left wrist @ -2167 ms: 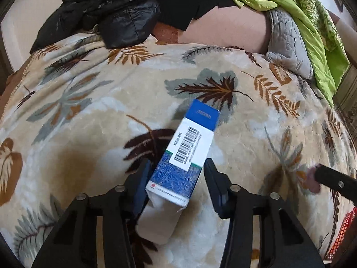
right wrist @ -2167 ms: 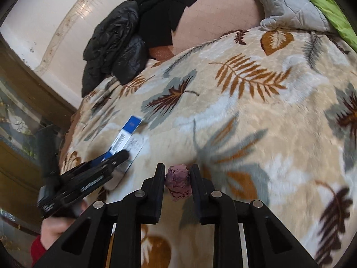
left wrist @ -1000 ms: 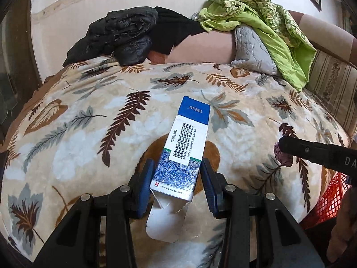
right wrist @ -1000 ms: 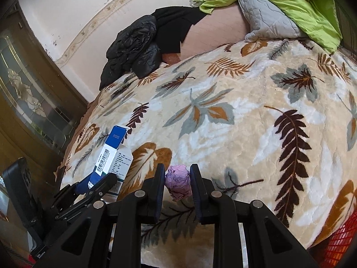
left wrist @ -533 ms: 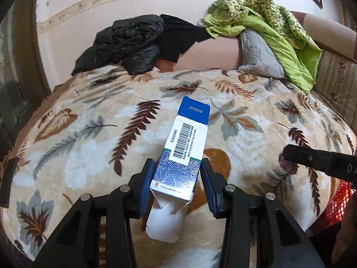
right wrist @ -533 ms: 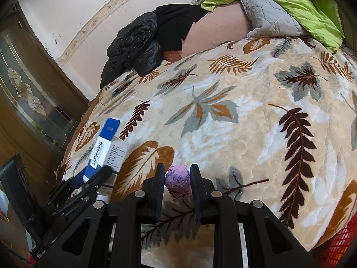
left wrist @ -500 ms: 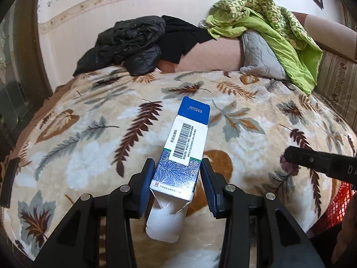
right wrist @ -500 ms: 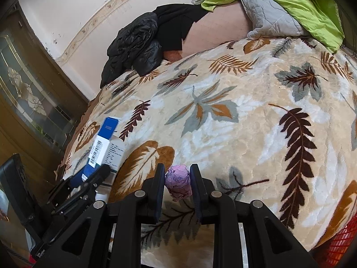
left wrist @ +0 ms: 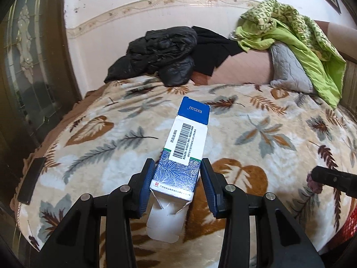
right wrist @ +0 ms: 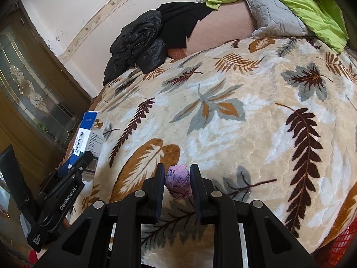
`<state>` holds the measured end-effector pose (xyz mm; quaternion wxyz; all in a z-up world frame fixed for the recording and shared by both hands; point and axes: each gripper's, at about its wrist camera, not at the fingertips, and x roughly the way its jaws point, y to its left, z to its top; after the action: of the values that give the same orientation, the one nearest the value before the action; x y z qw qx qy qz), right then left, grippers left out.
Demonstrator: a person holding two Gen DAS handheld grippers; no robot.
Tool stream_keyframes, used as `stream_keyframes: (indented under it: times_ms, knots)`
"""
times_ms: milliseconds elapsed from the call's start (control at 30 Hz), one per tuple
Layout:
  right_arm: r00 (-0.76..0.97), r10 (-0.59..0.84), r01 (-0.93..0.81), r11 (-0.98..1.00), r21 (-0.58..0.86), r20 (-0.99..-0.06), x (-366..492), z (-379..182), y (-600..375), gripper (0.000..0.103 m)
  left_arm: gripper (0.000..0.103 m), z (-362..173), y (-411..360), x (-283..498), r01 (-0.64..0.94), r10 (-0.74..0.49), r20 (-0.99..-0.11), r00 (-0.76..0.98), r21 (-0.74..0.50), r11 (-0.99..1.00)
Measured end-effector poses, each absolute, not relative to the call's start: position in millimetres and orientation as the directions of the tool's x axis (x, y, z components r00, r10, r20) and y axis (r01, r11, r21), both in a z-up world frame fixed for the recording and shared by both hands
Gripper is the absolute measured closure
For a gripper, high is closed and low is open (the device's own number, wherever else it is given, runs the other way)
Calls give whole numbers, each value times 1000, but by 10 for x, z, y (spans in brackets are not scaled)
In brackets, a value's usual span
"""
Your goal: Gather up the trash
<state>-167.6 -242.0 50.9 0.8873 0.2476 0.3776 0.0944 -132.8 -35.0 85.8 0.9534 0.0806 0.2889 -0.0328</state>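
My left gripper (left wrist: 177, 175) is shut on a blue and white carton (left wrist: 186, 144) with a barcode and a torn open lower flap, held up above the bed. The carton also shows at the left of the right wrist view (right wrist: 86, 137), in the left gripper (right wrist: 86, 156). My right gripper (right wrist: 177, 178) is shut on a crumpled purple paper ball (right wrist: 179, 182), held above the leaf-patterned blanket (right wrist: 234, 122). The right gripper also shows at the right edge of the left wrist view (left wrist: 314, 178), with the paper ball (left wrist: 314, 184) at its tips.
A black jacket (left wrist: 160, 51), green bedding (left wrist: 296, 42) and a grey pillow (left wrist: 287, 69) lie at the bed's far end. A red mesh basket (right wrist: 343, 245) sits at the bed's near right corner. A dark wooden glazed door (left wrist: 24, 67) stands at the left.
Both grippers have lifted and drawn back from the blanket with the carton and paper ball still held; more of the wall and door show now.
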Motion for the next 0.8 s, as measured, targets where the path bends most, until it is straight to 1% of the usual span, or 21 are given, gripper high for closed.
stream_keyframes:
  times_ms: [233,600,700,800]
  knots:
    - [696,357,18,859,512,-623,-1671,505,-2409,79,62,866,-301,-1309,87,4,-553,833,139,986]
    - [696,356,19,859,511,-623,-1666,504,-2404,79,62,867,-298,-1309,89,0,-554,832,135,987]
    - [699,354,21,859,512,-622,-1667,506,-2396,79,62,861,-305,-1322,109,-29,-560,828,112,988]
    - [705,354,28,852,523,-614,-1690,531,-2432,79,63,870,-309,-1350,182,-141,-571,809,15,983]
